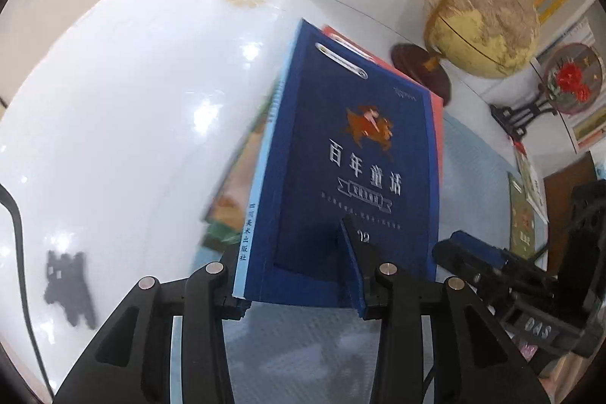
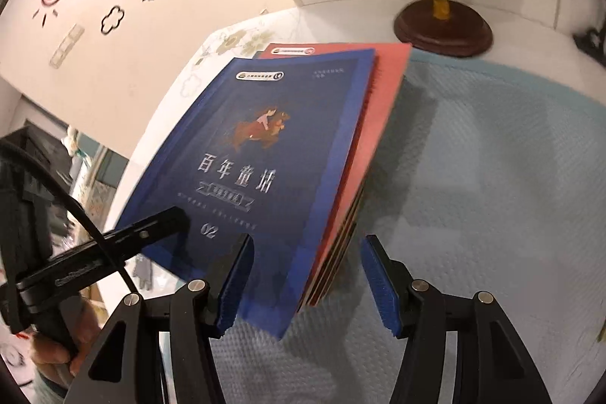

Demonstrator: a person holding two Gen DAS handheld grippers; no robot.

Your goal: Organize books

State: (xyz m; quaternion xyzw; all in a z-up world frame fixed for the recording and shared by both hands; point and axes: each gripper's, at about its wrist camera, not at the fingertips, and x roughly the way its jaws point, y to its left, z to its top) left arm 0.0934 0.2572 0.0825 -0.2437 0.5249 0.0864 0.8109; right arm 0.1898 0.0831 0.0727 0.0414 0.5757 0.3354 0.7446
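Observation:
A dark blue book (image 1: 360,146) (image 2: 272,139) with silver lettering tops a stack of books. Beneath it lies a red book (image 2: 382,108), and the stack rests on a light blue mat (image 2: 473,158). My left gripper (image 1: 295,275) is open around the blue book's near edge by the spine. One finger (image 2: 163,226) lies over the cover; the other is hidden behind the spine. My right gripper (image 2: 306,286) is open too, its left pad over the blue book's near corner and its right pad over the mat. Its blue-padded fingers (image 1: 466,248) show beside the book's right corner.
A globe (image 1: 481,14) on a dark wooden base (image 2: 443,25) stands just beyond the stack. A round frame with red flowers (image 1: 572,78) and more books (image 1: 524,214) are at the right. The glossy white table (image 1: 113,101) spreads to the left, with a black cable (image 1: 19,252).

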